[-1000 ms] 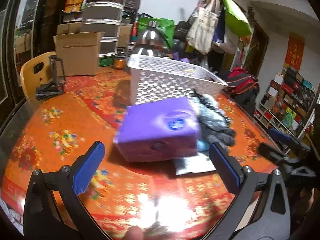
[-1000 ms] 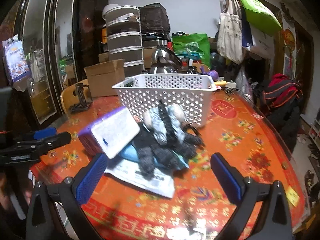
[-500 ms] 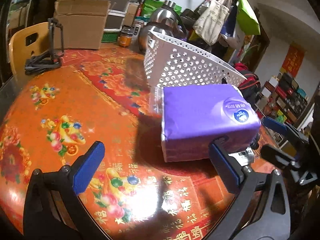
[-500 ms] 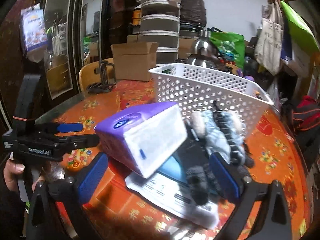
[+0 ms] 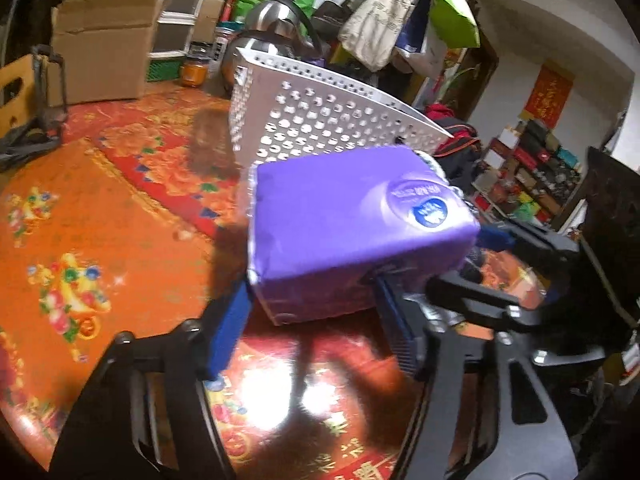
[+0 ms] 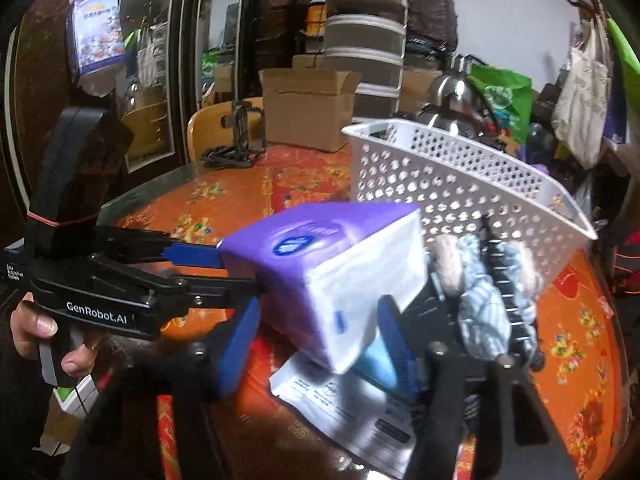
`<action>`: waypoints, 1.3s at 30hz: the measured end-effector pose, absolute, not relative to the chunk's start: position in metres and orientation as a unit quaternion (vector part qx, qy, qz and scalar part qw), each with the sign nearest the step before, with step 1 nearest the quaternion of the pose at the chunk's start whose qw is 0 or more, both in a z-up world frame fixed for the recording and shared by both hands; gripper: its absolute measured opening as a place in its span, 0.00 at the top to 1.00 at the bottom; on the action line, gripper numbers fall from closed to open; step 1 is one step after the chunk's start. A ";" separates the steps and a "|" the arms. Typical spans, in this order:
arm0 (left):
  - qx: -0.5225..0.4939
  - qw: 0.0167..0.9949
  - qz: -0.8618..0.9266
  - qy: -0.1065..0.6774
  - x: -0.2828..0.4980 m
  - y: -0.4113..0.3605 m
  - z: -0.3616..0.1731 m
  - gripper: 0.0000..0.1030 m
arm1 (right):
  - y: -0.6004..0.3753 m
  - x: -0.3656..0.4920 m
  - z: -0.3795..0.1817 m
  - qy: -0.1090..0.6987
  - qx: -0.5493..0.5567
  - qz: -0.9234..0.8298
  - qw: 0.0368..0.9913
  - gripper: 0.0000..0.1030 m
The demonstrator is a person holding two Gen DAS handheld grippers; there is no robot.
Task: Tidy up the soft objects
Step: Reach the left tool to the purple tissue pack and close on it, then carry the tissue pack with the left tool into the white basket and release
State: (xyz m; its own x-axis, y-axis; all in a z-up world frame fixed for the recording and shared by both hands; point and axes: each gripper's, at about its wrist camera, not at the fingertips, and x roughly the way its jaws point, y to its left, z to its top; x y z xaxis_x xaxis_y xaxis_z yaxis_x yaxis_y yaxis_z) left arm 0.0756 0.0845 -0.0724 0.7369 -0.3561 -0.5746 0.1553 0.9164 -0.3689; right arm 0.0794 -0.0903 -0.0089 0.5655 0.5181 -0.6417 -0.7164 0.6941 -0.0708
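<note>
A purple tissue pack (image 5: 352, 224) with a white end face (image 6: 360, 292) lies on the red table in front of a white perforated basket (image 5: 320, 120), also in the right wrist view (image 6: 460, 184). My left gripper (image 5: 316, 320) is closed on the pack's near end, pads pressing its sides. My right gripper (image 6: 320, 332) grips the pack's white end from the other side. A grey-blue knitted bundle (image 6: 488, 300) and a white printed packet (image 6: 360, 412) lie beside the pack.
A cardboard box (image 5: 100, 60), stacked containers (image 6: 364, 52), a steel kettle (image 5: 276, 24) and a wooden chair (image 6: 216, 132) stand behind the basket. A black stand (image 5: 36, 120) sits at the table's far left. Bags (image 5: 384, 20) hang at the back.
Both grippers have moved in and closed from wide open onto the purple pack, one at each end. The pack has tilted up slightly.
</note>
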 end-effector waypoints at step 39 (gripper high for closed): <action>-0.104 0.963 -0.111 0.221 0.044 0.021 0.023 0.65 | -0.166 0.068 0.047 0.238 -0.102 0.335 0.906 0.60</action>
State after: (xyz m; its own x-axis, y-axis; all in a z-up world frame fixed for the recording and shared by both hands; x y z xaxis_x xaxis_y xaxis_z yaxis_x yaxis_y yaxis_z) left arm 0.0435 0.0213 0.0232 0.8779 -0.2593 -0.4026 0.1678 0.9540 -0.2484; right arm 0.0681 -0.1661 0.0469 0.6629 0.5581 -0.4991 -0.6554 0.7548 -0.0263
